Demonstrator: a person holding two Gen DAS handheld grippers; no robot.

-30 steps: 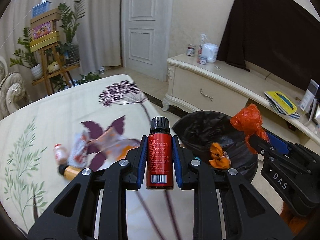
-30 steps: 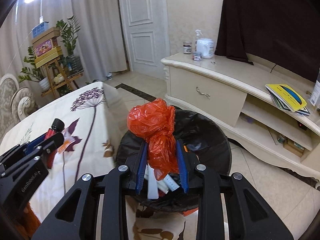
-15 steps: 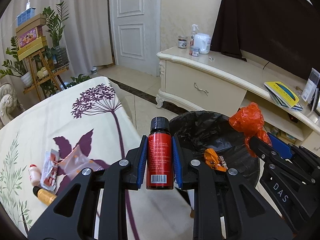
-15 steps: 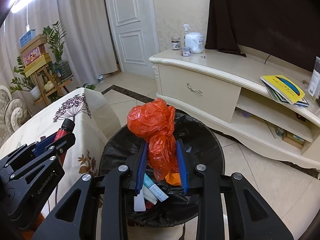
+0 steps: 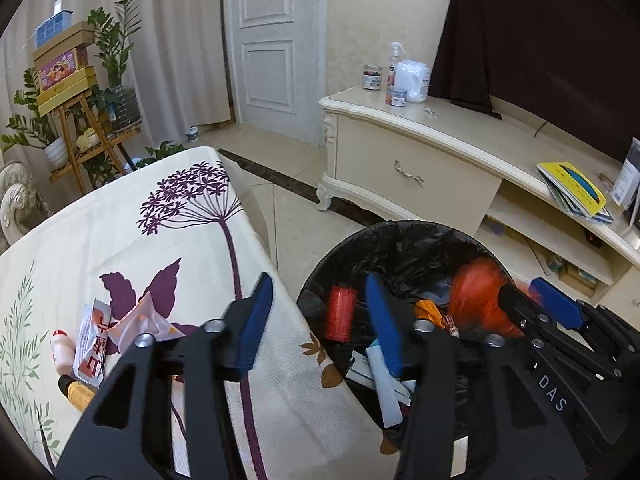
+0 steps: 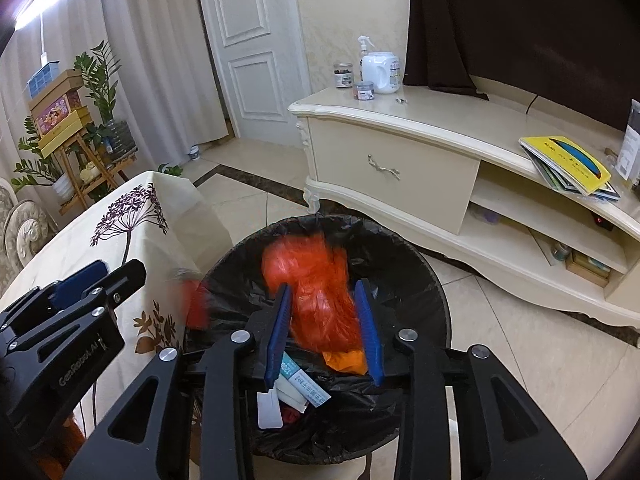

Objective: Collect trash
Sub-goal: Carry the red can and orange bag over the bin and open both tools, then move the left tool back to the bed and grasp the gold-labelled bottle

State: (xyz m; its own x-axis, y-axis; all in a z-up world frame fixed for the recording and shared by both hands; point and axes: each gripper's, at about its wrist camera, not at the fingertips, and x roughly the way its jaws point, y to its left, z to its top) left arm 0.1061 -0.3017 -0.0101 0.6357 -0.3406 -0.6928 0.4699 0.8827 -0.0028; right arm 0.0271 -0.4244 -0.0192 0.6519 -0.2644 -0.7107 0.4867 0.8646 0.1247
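Note:
My left gripper (image 5: 318, 284) hangs over the gap between table and bin, its jaws opening, with nothing between them. The red bottle (image 5: 340, 312) has left them and drops, blurred, inside the black-lined trash bin (image 5: 400, 226). Over the same bin (image 6: 320, 218), my right gripper (image 6: 322, 286) has its jaws opening too. The orange plastic bag (image 6: 316, 280) is a blur slipping down between its pads, free of them. Paper scraps and wrappers lie at the bin's bottom. On the table remain wrappers (image 5: 94, 344), a small white bottle (image 5: 62, 350) and a yellow-brown bottle (image 5: 78, 392).
The table with the flowered cloth (image 5: 160, 240) stands left of the bin, its edge close to the rim. A cream TV cabinet (image 5: 420, 160) with jars, a spray bottle and books runs behind. A wooden plant stand (image 5: 80, 120) and a white door (image 5: 272, 40) are further back.
Both grippers have opened. The red bottle has dropped out of the left one and the orange bag slides out of the right one, both into the bin. Earlier, both hands moved towards the bin.

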